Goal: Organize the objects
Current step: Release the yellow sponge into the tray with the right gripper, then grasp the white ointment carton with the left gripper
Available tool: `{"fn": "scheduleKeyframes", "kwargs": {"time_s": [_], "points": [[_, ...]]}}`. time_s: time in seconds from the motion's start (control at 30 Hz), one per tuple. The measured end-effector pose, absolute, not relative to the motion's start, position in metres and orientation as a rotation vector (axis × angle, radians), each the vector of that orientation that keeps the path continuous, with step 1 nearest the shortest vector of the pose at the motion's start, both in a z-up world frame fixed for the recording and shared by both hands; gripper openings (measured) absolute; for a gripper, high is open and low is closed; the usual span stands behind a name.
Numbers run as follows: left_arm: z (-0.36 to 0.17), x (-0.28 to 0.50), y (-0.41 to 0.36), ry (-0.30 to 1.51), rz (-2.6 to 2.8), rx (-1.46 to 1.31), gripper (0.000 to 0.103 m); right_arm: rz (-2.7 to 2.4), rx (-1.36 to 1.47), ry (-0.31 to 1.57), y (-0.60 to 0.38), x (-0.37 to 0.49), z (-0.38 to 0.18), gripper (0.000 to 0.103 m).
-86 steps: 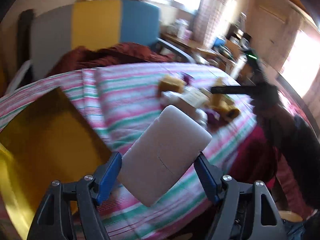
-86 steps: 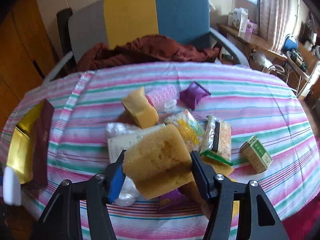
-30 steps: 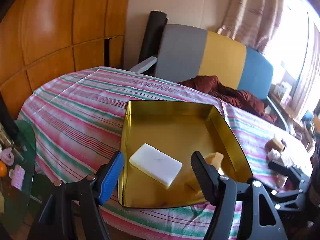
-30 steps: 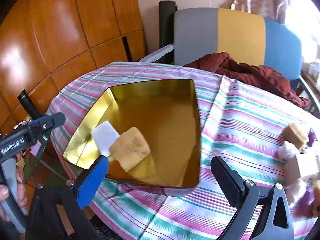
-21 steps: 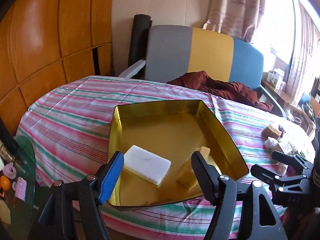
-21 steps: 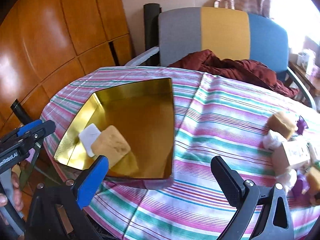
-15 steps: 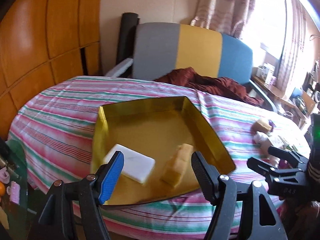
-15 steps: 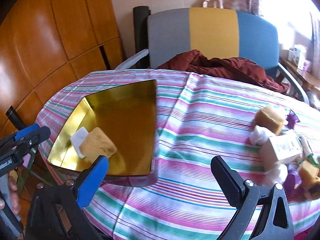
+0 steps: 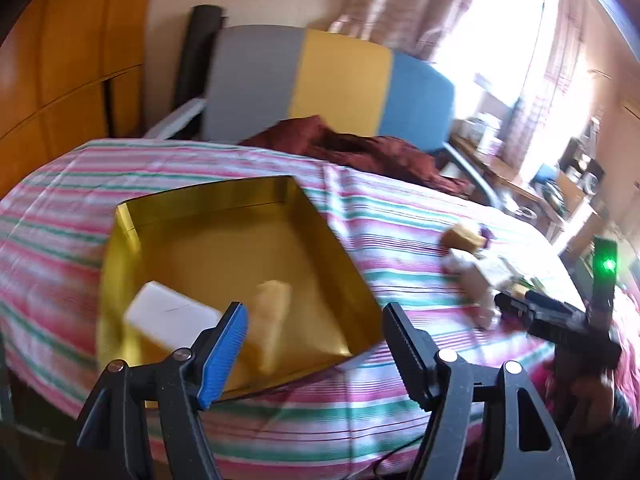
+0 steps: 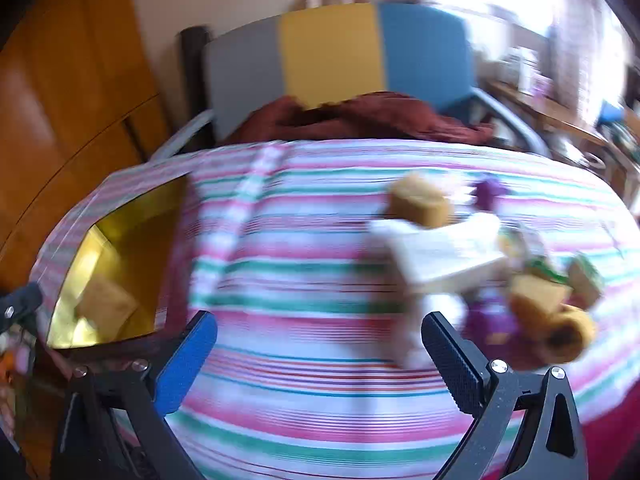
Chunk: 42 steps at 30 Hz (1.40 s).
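Note:
A gold tray (image 9: 240,240) sits on the striped tablecloth at the left. It holds a white block (image 9: 168,314) and a yellow sponge (image 9: 272,312); the tray (image 10: 120,240) and sponge (image 10: 102,304) also show in the right wrist view. My left gripper (image 9: 314,336) is open and empty, above the tray's near right edge. My right gripper (image 10: 320,348) is open and empty over the cloth, left of a blurred pile: a yellow sponge (image 10: 420,200), a white box (image 10: 444,256), a purple packet (image 10: 490,192) and more sponges (image 10: 556,312). The pile (image 9: 472,256) also shows in the left wrist view.
The right gripper (image 9: 560,320) with a green light shows at the right of the left wrist view. A grey, yellow and blue chair (image 10: 340,52) with a red cloth (image 10: 360,120) stands behind the table. Wooden panels (image 10: 60,80) lie to the left.
Both grippers let go of the white block and the sponge into the tray. Both views have since swung right, the right gripper fast towards the pile.

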<state>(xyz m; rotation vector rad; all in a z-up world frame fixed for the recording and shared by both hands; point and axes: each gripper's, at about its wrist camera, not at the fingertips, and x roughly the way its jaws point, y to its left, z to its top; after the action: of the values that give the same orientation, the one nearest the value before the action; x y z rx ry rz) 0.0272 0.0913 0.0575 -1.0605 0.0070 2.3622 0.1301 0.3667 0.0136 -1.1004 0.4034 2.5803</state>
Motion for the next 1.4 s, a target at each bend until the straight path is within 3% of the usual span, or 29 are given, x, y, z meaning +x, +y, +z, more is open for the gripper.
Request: {"fn": "scheduleKeyframes", "kwargs": {"time_s": [0.3,0.53,0.83,1.1,1.4], "points": [[0.043,0.041,0.168,0.205,2.149,-1.076,0.07,2.277,-0.937,0.549,0.489,0.203,0.04,0.103],[0.025,0.043,0.22,0.311,2.025,-1.137,0.066,2.184,-0.908,0.708,0.538,0.23,0.027,0.103],[0.028,0.046,0.306,0.523,1.912,-0.967,0.066,2.231,-0.843,0.99,0.549,0.242,0.011,0.103],[0.019,0.042,0.4,0.694,1.771,-0.849,0.066,2.261,-0.805,1.059,0.551,0.245,0.01,0.103],[-0.022,0.029,0.468,0.833,1.623,-0.904,0.066,2.291,-0.787,1.119,0.555,0.246,0.007,0.103]]}}
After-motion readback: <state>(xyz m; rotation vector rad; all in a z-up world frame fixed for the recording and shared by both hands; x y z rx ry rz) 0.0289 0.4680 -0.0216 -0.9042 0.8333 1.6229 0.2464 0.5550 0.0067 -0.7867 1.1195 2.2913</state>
